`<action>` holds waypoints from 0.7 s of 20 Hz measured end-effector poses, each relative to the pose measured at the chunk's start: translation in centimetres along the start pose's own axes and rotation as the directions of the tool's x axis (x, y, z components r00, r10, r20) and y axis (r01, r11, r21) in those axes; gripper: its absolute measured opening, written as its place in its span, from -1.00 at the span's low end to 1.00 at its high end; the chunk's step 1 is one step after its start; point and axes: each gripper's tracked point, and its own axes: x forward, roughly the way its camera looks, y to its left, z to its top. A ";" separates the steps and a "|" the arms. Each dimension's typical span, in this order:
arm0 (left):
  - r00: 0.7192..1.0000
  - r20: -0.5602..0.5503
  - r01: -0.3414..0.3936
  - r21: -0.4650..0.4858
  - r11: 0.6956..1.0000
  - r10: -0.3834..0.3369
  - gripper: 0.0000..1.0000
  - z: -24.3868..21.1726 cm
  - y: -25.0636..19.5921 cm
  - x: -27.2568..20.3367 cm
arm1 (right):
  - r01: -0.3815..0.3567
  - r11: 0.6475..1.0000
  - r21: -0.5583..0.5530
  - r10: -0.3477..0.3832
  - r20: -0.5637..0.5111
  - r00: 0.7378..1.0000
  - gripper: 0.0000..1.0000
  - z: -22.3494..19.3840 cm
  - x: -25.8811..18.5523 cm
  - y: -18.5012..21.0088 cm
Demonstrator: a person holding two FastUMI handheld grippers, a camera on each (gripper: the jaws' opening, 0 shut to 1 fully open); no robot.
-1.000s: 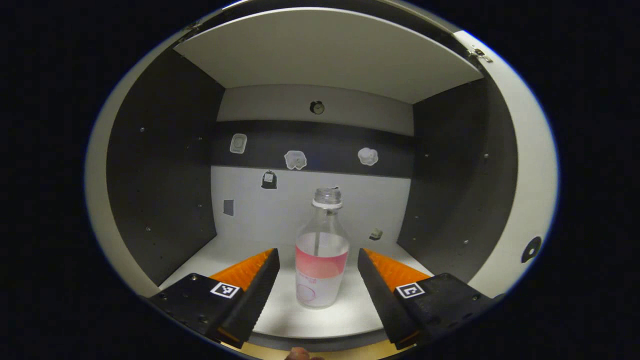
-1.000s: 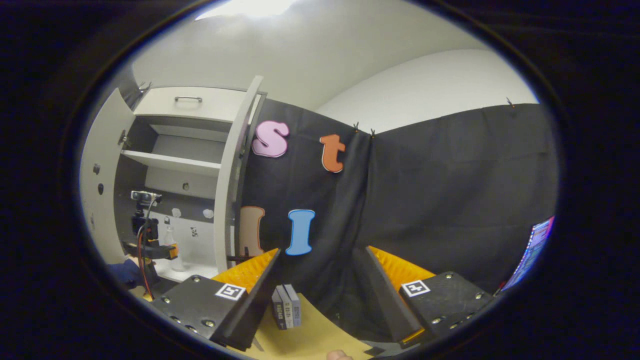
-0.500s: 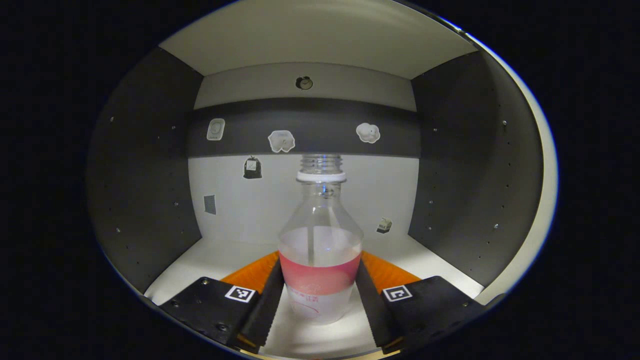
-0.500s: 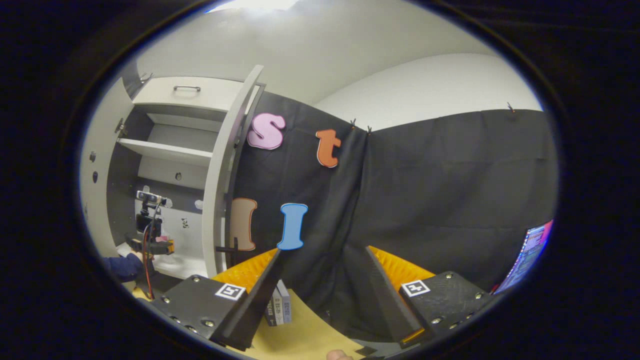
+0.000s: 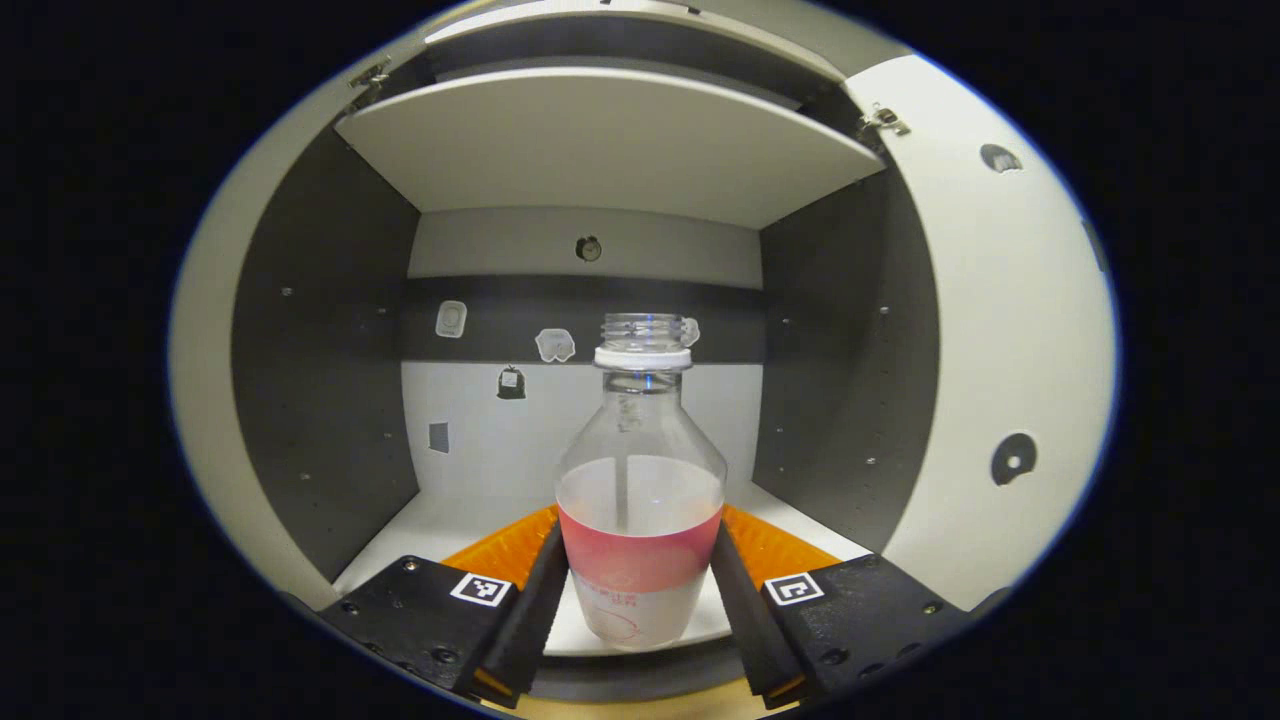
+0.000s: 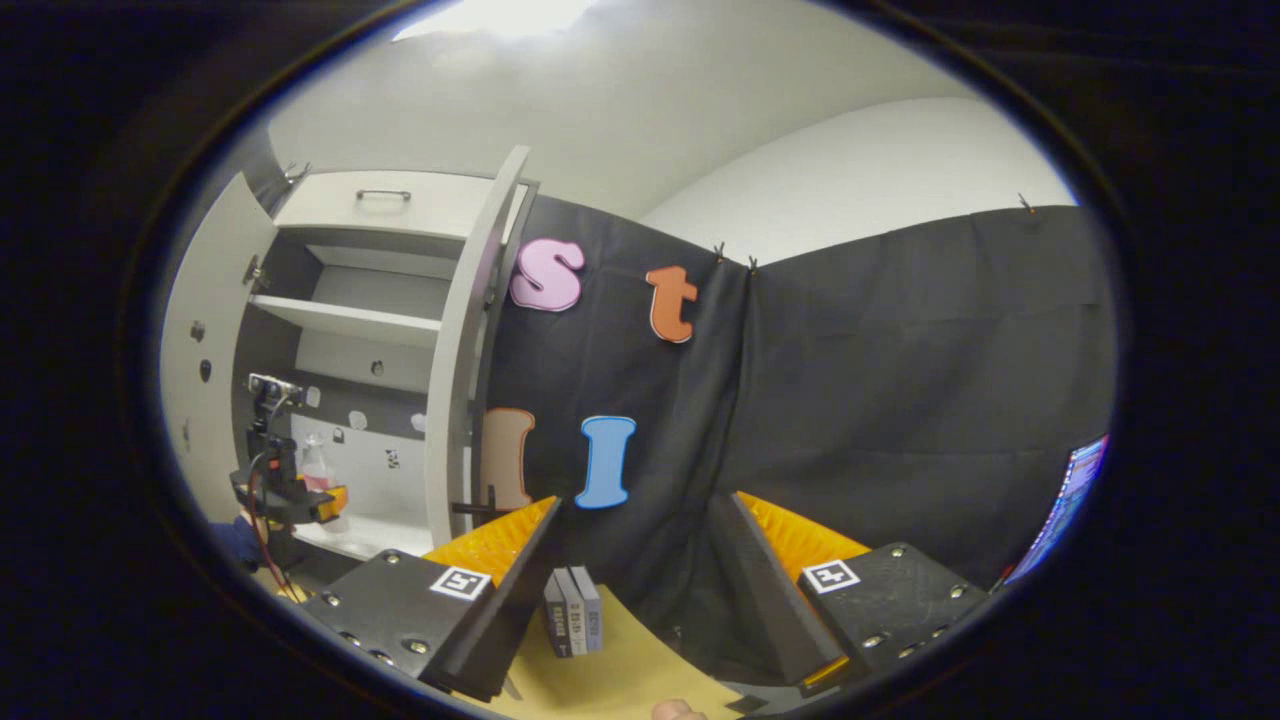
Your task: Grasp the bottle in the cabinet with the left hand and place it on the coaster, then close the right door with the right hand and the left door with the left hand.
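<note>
Across the left gripper view, going from the left edge inward, an open cabinet with dark grey side walls and pale shelves [image 5: 320, 330] fills the frame, and at lower centre stands the clear plastic bottle with a pink label band and a white neck ring, uncapped [image 5: 640, 500]. It is upright, its long axis vertical, and sits between the two fingers of the left tongs [image 5: 640, 600], which press its label band from both sides, so the left tongs are narrowed onto the bottle. Its base appears to hang just at or above the front lip of the lower shelf, though I cannot tell whether it still touches. To the right of the bottle, the pale right door of the cabinet [image 5: 1000, 330] stands swung open. In the right gripper view, at far left, the same cabinet [image 6: 350, 320] shows with the left tongs and bottle [image 6: 318, 480] small at its lower shelf, a sleeve below them; at lower centre the right tongs [image 6: 635, 580] are spread wide and hold nothing, above a tan desk [image 6: 640, 670] with small grey boxes [image 6: 572, 625] on it. The left hand alone has the bottle, so the coming move is, I judge, to draw it straight back out, kept upright; the coaster's place I cannot tell.
</note>
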 end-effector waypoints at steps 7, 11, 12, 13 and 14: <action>0.994 -0.027 0.105 0.014 0.994 -0.105 0.53 -4.7 -2.1 -12.2 | -0.065 0.997 0.042 0.064 0.016 0.998 0.95 0.7 -2.7 0.1; 0.977 -0.120 0.175 -0.013 0.984 -0.175 0.53 -11.3 -4.8 -18.7 | -0.093 0.995 0.045 0.092 0.023 0.995 0.95 1.2 -4.7 -0.1; 0.973 -0.151 0.176 -0.025 0.984 -0.177 0.58 -13.0 -5.2 -20.1 | -0.105 0.993 0.053 0.104 0.027 0.994 0.95 1.6 -5.2 -0.1; 0.967 -0.181 0.174 -0.035 0.984 -0.178 0.55 -14.7 -5.5 -21.4 | -0.117 0.991 0.058 0.115 0.032 0.993 0.95 1.9 -5.6 0.1; 0.962 -0.208 0.170 -0.046 0.984 -0.176 0.55 -16.3 -5.9 -22.5 | -0.123 0.991 0.061 0.121 0.036 0.992 1.00 2.1 -6.0 0.0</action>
